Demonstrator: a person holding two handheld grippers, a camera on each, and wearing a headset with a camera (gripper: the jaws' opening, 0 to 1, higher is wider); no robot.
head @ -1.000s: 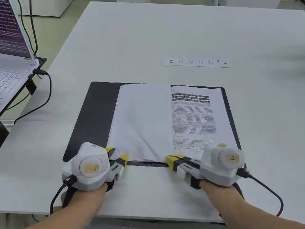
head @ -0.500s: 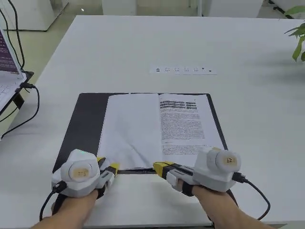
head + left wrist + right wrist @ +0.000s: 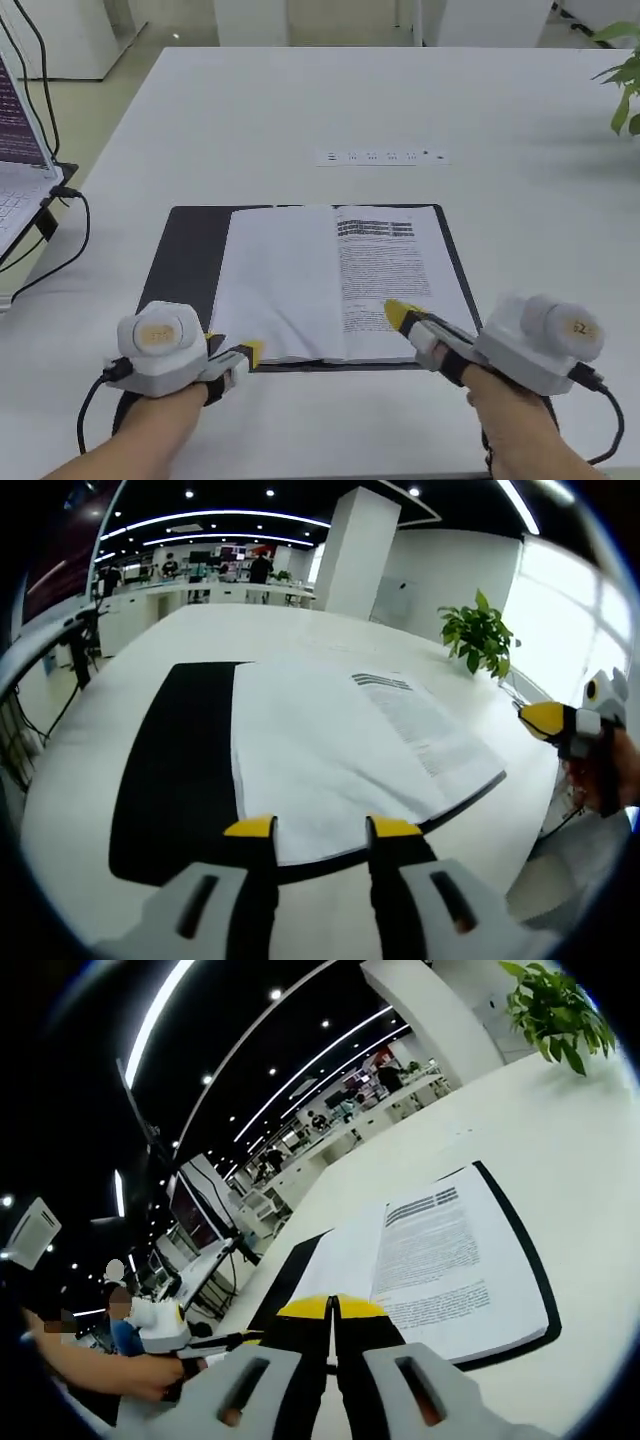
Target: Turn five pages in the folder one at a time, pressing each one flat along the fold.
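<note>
Left tool (image 3: 245, 353): released, jaws apart at folder (image 3: 185, 262) near edge.
Right tool (image 3: 397, 313): clenched, empty, near printed page (image 3: 400, 265).
Table (image 3: 300, 110): carries open folder.

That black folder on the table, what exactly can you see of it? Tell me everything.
The folder lies open and flat on the white table. Its black cover shows as a wide strip on the left and a thin border on the right. The left page is blank white; the right page carries black print under bold heading lines. The open left gripper sits at its near edge, the shut right gripper over the printed page's lower part; contact cannot be told.
</note>
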